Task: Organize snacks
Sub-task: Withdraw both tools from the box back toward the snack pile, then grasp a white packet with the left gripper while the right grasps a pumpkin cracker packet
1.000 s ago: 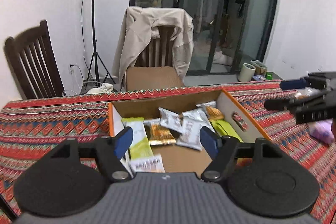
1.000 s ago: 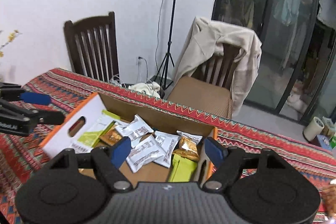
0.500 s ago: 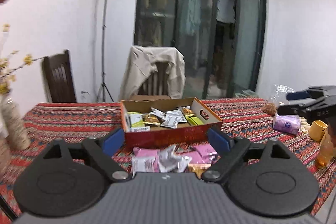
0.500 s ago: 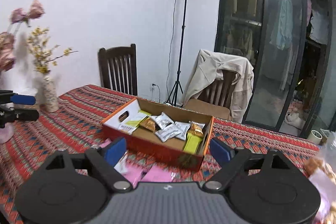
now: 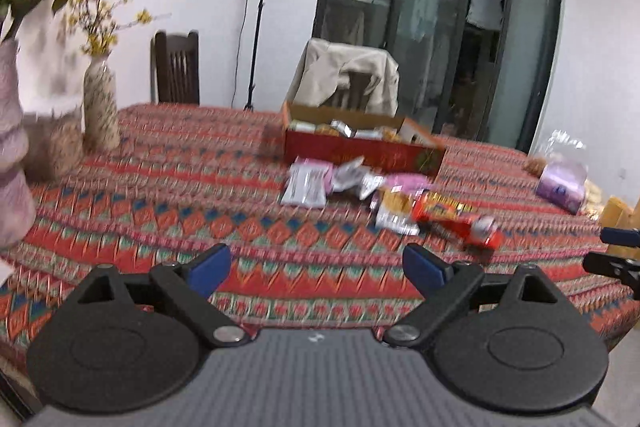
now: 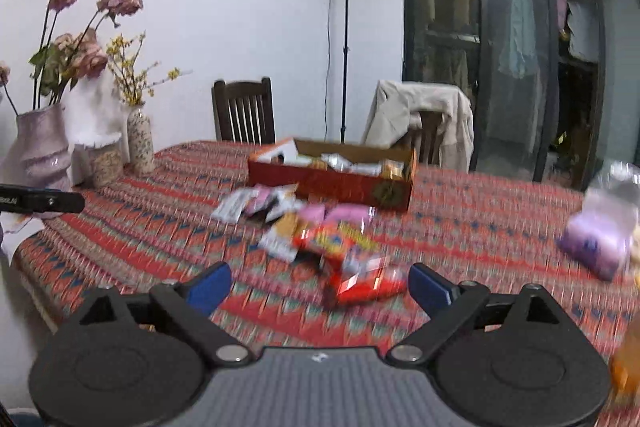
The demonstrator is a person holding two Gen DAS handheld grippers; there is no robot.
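Both tools are hanging over the patterned surface [image 5: 200, 195] with nothing between their fingers — the left tool [image 5: 316, 265] and the right tool [image 6: 320, 283] are each spreading their jaws wider. A box [image 6: 332, 183] holding snacks is sitting toward the far side, and loose snack packets [image 6: 304, 227] are lying scattered just in front of it — a red packet [image 6: 360, 279] is lying nearest the right tool.

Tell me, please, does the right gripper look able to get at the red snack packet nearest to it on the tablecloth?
Probably yes. The right gripper, jaws opening and empty, faces the red snack packet, which lies loose on the tablecloth with nothing between them.
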